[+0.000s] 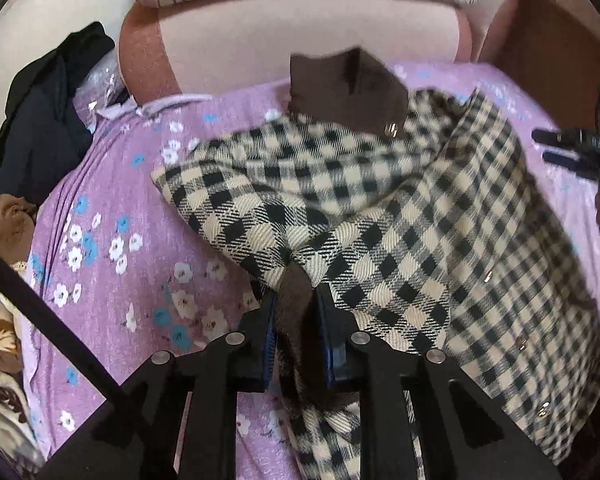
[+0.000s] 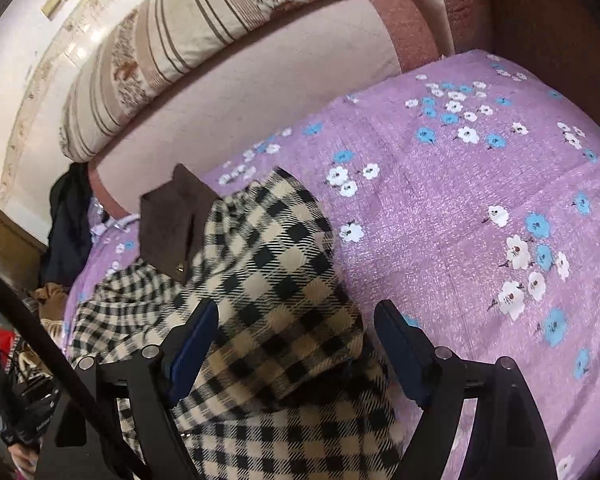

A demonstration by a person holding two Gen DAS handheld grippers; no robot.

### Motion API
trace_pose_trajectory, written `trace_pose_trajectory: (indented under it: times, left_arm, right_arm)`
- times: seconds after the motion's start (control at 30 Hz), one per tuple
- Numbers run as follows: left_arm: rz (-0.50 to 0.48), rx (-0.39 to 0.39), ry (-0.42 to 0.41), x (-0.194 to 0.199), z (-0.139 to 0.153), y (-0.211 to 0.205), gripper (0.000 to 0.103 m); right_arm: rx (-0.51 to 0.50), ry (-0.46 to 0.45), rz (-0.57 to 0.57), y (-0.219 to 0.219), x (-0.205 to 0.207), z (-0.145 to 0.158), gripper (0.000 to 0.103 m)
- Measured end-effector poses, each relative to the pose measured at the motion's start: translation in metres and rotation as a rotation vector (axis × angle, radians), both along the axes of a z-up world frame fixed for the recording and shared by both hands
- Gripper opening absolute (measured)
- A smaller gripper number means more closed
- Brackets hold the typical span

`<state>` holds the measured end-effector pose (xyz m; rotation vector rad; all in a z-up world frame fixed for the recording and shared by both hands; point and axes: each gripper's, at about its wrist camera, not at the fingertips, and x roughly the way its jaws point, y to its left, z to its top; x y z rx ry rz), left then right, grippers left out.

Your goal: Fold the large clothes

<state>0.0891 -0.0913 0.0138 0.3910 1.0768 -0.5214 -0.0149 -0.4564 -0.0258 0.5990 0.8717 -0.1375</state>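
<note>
Item: black-and-cream checked woollen coat (image 1: 400, 216) with dark brown collar (image 1: 340, 92), lying crumpled on a bed covered by a lilac sheet printed with blue and white flowers (image 2: 480, 184).

Left tool (image 1: 296, 308): clenched on a brown-lined fold of the coat, cloth pinched between its blue pads (image 1: 270, 320).

Right tool (image 2: 296, 344): released, jaws wide, coat fabric bunched between them without the pads pressing on it.

Surroundings: pale pink padded headboard (image 2: 260, 92) behind the coat; striped and floral beige pillow (image 2: 188, 36) resting above it; dark navy garment (image 1: 40, 112) heaped at the bed's left edge.
</note>
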Motion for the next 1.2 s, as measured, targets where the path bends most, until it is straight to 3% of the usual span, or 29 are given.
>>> trace_pose_trajectory:
  times: [0.17, 0.33, 0.4, 0.43, 0.47, 0.5, 0.57, 0.63, 0.67, 0.73, 0.77, 0.87, 1.07, 1.2]
  left_arm:
    - [0.060, -0.066, 0.054, 0.005, -0.005, 0.015, 0.018]
    - [0.067, -0.146, 0.033, 0.001, 0.013, 0.026, 0.018]
    - [0.037, -0.114, -0.012, -0.005, 0.017, 0.018, 0.021]
    - [0.030, -0.092, -0.034, -0.006, 0.017, 0.014, 0.028]
    - [0.035, -0.056, -0.051, -0.006, 0.015, 0.009, 0.062]
    - [0.047, -0.031, -0.066, -0.004, 0.013, 0.006, 0.084]
    - [0.056, -0.009, -0.104, -0.003, 0.008, 0.002, 0.085]
    - [0.046, 0.006, -0.088, -0.001, 0.000, -0.003, 0.085]
    - [0.037, 0.012, -0.074, -0.001, -0.005, -0.006, 0.078]
    - [0.031, 0.042, -0.038, 0.001, -0.016, -0.010, 0.031]
    - [0.035, 0.047, -0.009, 0.002, -0.021, -0.010, 0.001]
    - [0.036, 0.022, -0.016, -0.001, -0.017, -0.006, 0.004]
    - [0.041, -0.073, -0.085, -0.003, 0.030, 0.003, 0.003]
    - [0.079, -0.090, -0.141, 0.016, 0.053, -0.005, 0.003]
  right_arm:
    - [0.000, 0.021, 0.030, 0.007, 0.006, -0.007, 0.084]
    - [0.014, 0.023, 0.034, 0.010, 0.003, -0.010, 0.084]
    - [0.024, 0.012, 0.027, 0.009, 0.002, -0.009, 0.084]
    - [0.027, 0.007, 0.027, 0.009, 0.001, -0.008, 0.084]
    - [0.028, 0.003, 0.027, 0.010, 0.000, -0.007, 0.084]
    - [0.028, 0.000, 0.028, 0.010, -0.001, -0.006, 0.085]
    - [0.026, -0.005, 0.032, 0.012, -0.002, -0.004, 0.085]
    - [0.023, -0.007, 0.039, 0.013, -0.002, -0.003, 0.085]
    - [0.022, -0.006, 0.039, 0.013, -0.002, -0.003, 0.085]
    - [0.026, -0.004, 0.037, 0.013, -0.002, -0.005, 0.085]
    - [0.031, -0.003, 0.036, 0.012, -0.003, -0.005, 0.085]
    - [0.033, -0.003, 0.027, 0.010, -0.004, -0.006, 0.085]
    - [0.019, -0.004, 0.008, 0.002, -0.001, -0.005, 0.085]
    - [0.016, -0.008, -0.010, -0.002, 0.009, -0.004, 0.086]
